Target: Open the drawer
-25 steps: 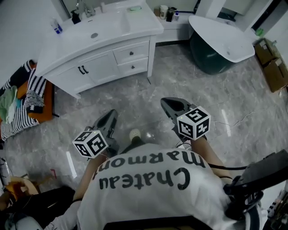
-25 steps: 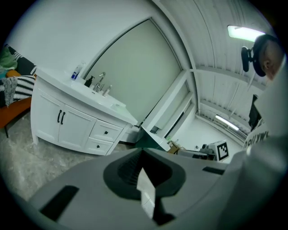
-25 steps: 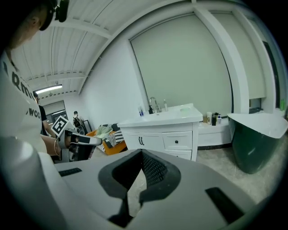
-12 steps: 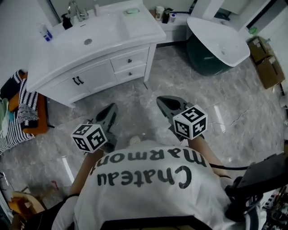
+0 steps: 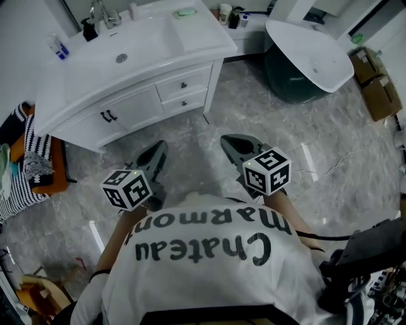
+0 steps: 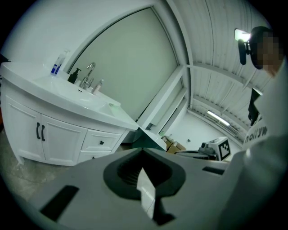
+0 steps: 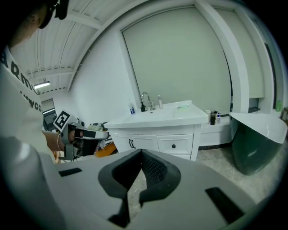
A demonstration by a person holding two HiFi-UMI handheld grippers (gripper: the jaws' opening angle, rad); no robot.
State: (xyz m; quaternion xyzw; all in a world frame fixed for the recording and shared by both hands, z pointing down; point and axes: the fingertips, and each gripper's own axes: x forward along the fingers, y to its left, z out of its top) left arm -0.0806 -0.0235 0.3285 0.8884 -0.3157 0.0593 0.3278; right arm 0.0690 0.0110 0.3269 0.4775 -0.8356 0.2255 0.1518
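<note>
A white vanity (image 5: 95, 117) stands ahead, with two small drawers at its right end. The upper drawer (image 5: 184, 84) and the lower drawer (image 5: 185, 101) are both closed, each with a dark knob. They also show in the left gripper view as upper drawer (image 6: 101, 143) and in the right gripper view as upper drawer (image 7: 174, 145). My left gripper (image 5: 157, 151) and right gripper (image 5: 232, 143) hover over the marble floor, well short of the vanity. Both are shut with nothing held; left gripper (image 6: 143, 152), right gripper (image 7: 141, 152).
A double cupboard door with dark handles (image 5: 109, 116) sits left of the drawers. Bottles and a tap (image 5: 101, 16) stand by the sink. A dark green tub with a white rim (image 5: 311, 57) is at the right, cardboard boxes (image 5: 374, 89) beyond it. Striped cloth (image 5: 28, 162) lies left.
The vanity sits a little lower and nearer in the head view, so both grippers have come closer to it. Their jaws stay shut.
</note>
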